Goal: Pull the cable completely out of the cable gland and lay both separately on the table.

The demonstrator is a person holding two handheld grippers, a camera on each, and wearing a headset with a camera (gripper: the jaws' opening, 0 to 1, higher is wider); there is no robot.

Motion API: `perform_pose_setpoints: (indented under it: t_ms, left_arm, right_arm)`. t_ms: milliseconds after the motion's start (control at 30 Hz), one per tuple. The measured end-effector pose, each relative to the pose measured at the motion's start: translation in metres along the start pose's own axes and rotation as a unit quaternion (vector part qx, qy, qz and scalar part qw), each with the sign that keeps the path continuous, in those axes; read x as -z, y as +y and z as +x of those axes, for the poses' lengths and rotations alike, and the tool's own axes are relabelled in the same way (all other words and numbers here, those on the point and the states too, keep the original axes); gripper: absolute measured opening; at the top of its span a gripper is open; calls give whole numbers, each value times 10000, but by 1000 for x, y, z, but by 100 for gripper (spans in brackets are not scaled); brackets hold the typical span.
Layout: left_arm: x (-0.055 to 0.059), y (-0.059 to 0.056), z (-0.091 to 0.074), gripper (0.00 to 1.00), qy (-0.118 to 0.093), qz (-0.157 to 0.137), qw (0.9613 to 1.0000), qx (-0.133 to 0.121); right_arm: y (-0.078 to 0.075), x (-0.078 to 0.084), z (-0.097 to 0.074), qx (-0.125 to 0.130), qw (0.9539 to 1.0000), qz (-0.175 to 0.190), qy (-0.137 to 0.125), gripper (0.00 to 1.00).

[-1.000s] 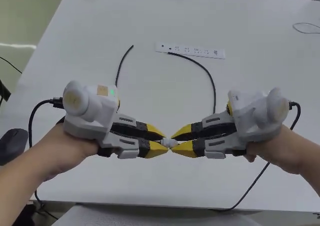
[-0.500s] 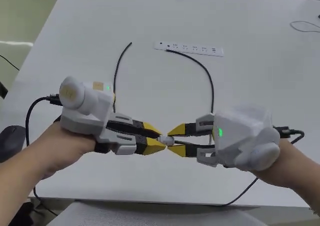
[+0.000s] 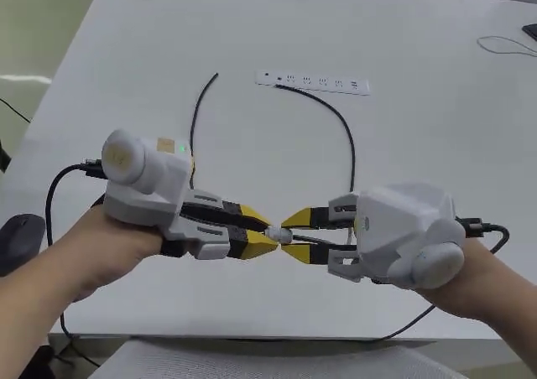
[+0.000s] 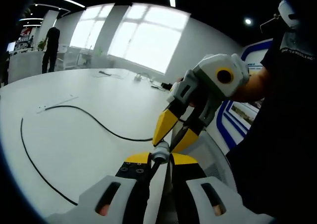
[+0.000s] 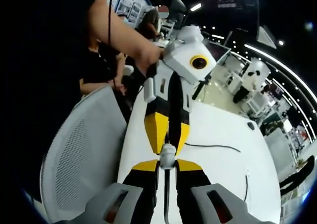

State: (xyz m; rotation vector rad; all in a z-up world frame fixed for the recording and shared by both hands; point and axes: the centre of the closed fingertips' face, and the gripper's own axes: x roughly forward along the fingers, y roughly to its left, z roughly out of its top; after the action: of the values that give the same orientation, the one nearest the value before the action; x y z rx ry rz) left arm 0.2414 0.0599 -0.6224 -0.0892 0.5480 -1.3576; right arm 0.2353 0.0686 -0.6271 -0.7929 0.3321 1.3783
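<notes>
Pale grey housings nearest, each wrapped by a hand: left hand (image 3: 105, 249) and right hand (image 3: 482, 282). Ahead of them, left gripper (image 3: 270, 238) and right gripper (image 3: 291, 236) pointing tip to tip above the near part of the white table (image 3: 419, 102).

Left gripper: yellow jaws drawn almost together, only a narrow slit between them, clamping one end of the small whitish cable gland (image 3: 282, 237). Right gripper: jaws likewise nearly closed, tips pressed on the opposite end of the same gland. Gland held in the air between both pairs of tips, touching them, not resting on the table.

In the right gripper view, a thin black cable (image 5: 166, 192) leaving the gland and running back along the gap between the right jaws. Cannot tell whether the pads squeeze it as well. Cable threaded in the gland, not yet pulled free.

Beyond the grippers, black cable lying on the table in two curved runs, one past the left gripper, one arching away past the right gripper. Farthest, just beyond the end of the arch, a white power strip (image 3: 312, 82) lying flat.
</notes>
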Motion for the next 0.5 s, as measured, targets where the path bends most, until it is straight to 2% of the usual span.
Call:
perform_pose_setpoints:
  t_ms: [100, 167, 200, 333, 400, 467, 500]
  left_arm:
    - [0, 0, -1, 15, -4, 164, 9999, -11]
    - [0, 0, -2, 15, 0, 225, 9997, -9]
    - [0, 0, -3, 15, 10, 316, 9995, -24]
    - [-1, 0, -4, 15, 25, 611, 9981, -61]
    - [-1, 0, -5, 15, 20, 718, 9974, -72]
    - [-2, 2, -5, 15, 25, 785, 9969, -104]
    - [-3, 2, -5, 15, 23, 801, 9967, -120]
  right_arm:
    - [0, -1, 0, 71, 9999, 115, -4, 8]
    - [0, -2, -1, 141, 9992, 359, -53, 9]
    - [-1, -4, -2, 229, 9980, 580, -108, 10]
    - [-7, 2, -7, 542, 9919, 1145, -53, 15]
    - [-6, 7, -10, 633, 9868, 1492, 53, 20]
    - [-7, 10, -13, 780, 9866, 1426, 142, 20]
    - [-9, 15, -16, 916, 9858, 1382, 280, 18]
